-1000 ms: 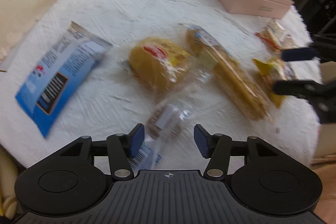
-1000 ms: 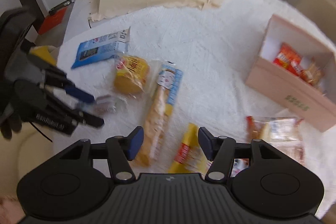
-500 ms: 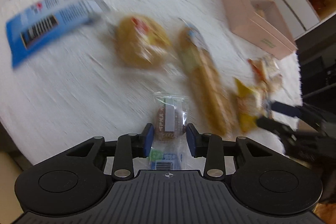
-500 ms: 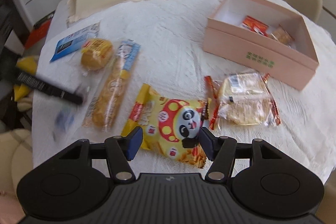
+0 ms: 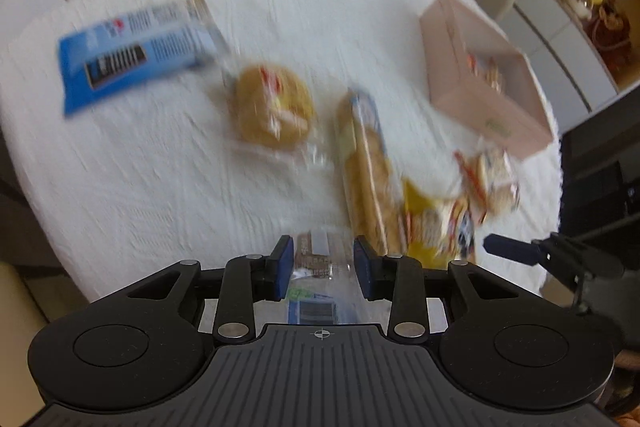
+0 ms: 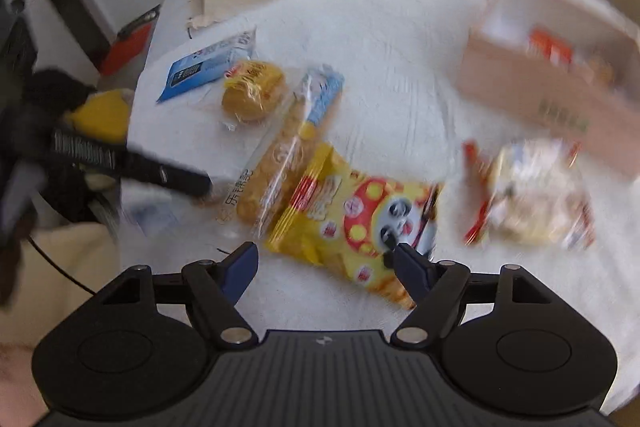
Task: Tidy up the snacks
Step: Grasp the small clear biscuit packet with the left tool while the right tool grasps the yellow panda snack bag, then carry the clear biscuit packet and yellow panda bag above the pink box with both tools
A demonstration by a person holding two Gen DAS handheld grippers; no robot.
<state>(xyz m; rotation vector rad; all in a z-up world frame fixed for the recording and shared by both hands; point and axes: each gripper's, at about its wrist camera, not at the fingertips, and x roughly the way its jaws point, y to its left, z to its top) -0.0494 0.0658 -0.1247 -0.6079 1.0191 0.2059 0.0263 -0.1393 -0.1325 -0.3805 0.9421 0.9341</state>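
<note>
Left wrist view: our left gripper [image 5: 322,269] is clamped on a small clear-wrapped brown snack [image 5: 316,259]; the pink box [image 5: 480,95] lies ahead and well to the right. Our right gripper [image 6: 324,263] hangs spread over the yellow panda chip bag [image 6: 352,223].

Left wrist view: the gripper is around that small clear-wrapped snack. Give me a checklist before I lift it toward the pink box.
1. Small clear-wrapped snack sits between the left gripper fingers: ok.
2. Firm hold on it: cannot tell; the fingers flank the wrapper closely, but the picture is blurred.
3. Only one item in the grasp: ok; the long bread stick pack lies just right of the fingers, apart.
4. Pink box is open with room: ok; a few packets lie inside.
5. Path past the right gripper: not ok; it hangs open over the yellow panda bag, beside the route.
6. Image sharpness for aiming: not ok; both views are smeared.
</note>
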